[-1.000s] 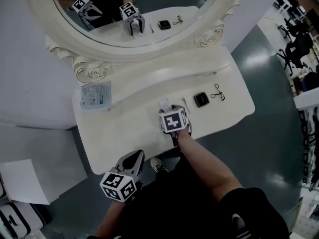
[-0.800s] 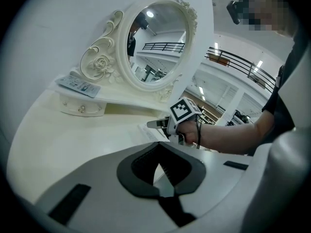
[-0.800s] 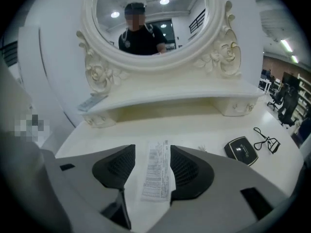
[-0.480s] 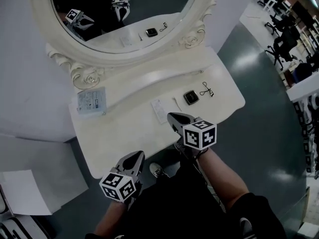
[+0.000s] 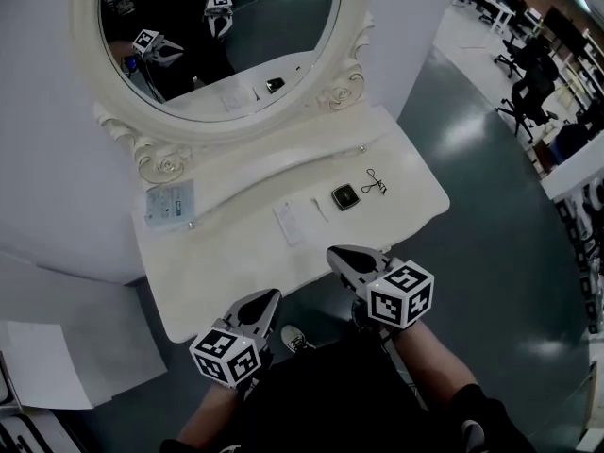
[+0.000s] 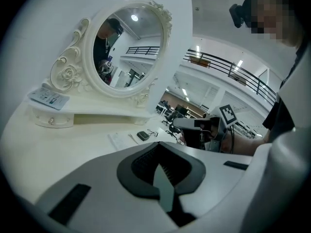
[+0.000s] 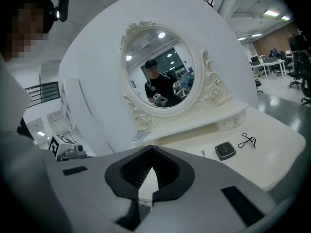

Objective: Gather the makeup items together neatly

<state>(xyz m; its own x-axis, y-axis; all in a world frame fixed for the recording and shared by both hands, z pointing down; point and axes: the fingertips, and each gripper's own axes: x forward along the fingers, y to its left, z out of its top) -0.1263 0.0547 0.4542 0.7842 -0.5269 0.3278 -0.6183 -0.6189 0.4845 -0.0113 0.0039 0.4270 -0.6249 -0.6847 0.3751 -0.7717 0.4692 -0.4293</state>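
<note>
the makeup items lie strung along the white surface (image 5: 222, 258) below the mirror (image 5: 212, 45): a flat sachet (image 5: 290, 223), a thin stick (image 5: 321, 209), a dark compact (image 5: 344, 196) and an eyelash curler (image 5: 374, 181), with a paper packet (image 5: 170, 204) apart on the raised shelf. all look light. we judge the compact slick, best pinched across its edges, and the sachet limp. the left gripper (image 5: 272, 296) and right gripper (image 5: 335, 253) hang off the front edge, fingers closed on nothing. we see no obstacle between.
</note>
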